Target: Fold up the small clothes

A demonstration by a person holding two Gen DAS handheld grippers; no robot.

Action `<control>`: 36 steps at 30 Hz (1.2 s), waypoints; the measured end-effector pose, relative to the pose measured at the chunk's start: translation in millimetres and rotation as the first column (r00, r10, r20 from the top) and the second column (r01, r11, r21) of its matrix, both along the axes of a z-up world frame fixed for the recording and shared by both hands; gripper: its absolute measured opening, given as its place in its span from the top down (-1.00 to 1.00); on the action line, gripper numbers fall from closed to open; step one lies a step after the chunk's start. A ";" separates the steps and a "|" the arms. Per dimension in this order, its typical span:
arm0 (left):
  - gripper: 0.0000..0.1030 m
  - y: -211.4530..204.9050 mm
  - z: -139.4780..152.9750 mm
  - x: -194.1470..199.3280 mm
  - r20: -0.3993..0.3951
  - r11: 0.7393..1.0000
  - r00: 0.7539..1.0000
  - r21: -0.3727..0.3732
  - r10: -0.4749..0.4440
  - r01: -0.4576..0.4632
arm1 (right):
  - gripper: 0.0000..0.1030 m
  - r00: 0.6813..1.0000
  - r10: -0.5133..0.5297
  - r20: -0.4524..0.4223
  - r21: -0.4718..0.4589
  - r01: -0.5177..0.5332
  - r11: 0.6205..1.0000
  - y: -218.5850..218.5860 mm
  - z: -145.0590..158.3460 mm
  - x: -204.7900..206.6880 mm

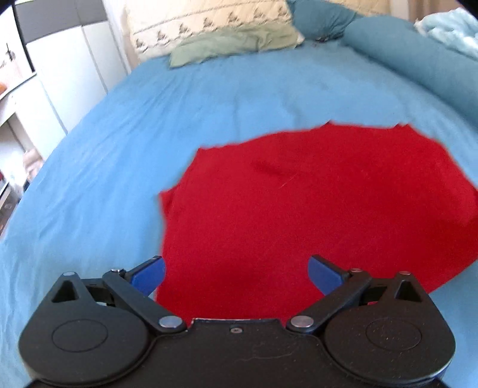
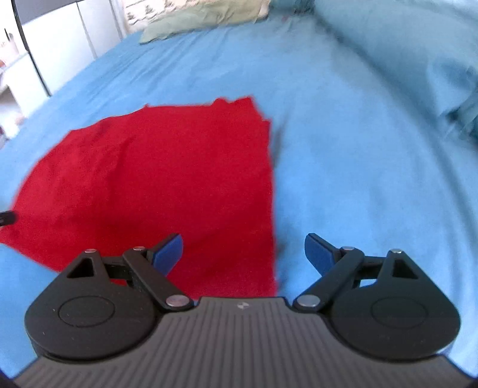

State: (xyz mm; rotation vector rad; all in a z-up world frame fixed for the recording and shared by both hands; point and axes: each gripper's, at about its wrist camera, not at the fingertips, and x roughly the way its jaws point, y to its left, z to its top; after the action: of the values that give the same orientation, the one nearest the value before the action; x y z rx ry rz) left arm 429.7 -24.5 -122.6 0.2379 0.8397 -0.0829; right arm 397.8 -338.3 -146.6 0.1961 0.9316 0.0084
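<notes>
A red garment [image 1: 298,209] lies flat on the blue bedsheet [image 1: 119,149], folded into a rough rectangle. My left gripper [image 1: 236,273] is open and empty, hovering over the garment's near left edge. In the right wrist view the same red garment [image 2: 167,185] lies left of centre on the sheet [image 2: 358,149]. My right gripper [image 2: 243,252] is open and empty above the garment's near right corner; its left finger is over the cloth and its right finger over the sheet. A dark tip of the other gripper [image 2: 7,218] shows at the left edge.
A cream patterned pillow [image 1: 209,24] and a folded green cloth [image 1: 221,47] lie at the head of the bed. A teal bolster and bunched bedding [image 1: 403,50] run along the right. White cupboards [image 1: 59,74] stand left of the bed.
</notes>
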 end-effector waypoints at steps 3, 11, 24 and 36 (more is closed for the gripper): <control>-1.00 -28.9 -5.1 12.5 -0.023 0.999 1.000 -0.035 -0.019 0.018 | -1.00 1.000 -0.008 -0.024 0.036 0.008 0.999 0.1 -9.3 2.9; -0.99 -67.1 -41.3 47.3 -0.141 0.996 0.989 -0.078 0.041 -0.053 | -1.00 1.000 0.008 0.001 0.058 -0.008 0.998 -0.8 -26.7 13.3; -1.00 -63.5 -56.5 59.5 -0.203 0.990 0.976 -0.105 0.074 -0.096 | 0.02 1.000 -0.017 -0.003 0.024 0.017 1.000 6.4 -20.3 15.3; -0.84 -47.6 -47.0 62.6 -0.252 0.985 0.967 -0.159 0.024 -0.066 | 0.56 0.989 0.063 0.137 0.167 -0.086 0.982 101.6 109.4 62.4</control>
State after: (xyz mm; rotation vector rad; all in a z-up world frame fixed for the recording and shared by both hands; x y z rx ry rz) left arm 492.2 -72.0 -169.7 0.0509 1.0828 -0.1416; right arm 460.2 -236.8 -37.2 0.3175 0.8066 0.1702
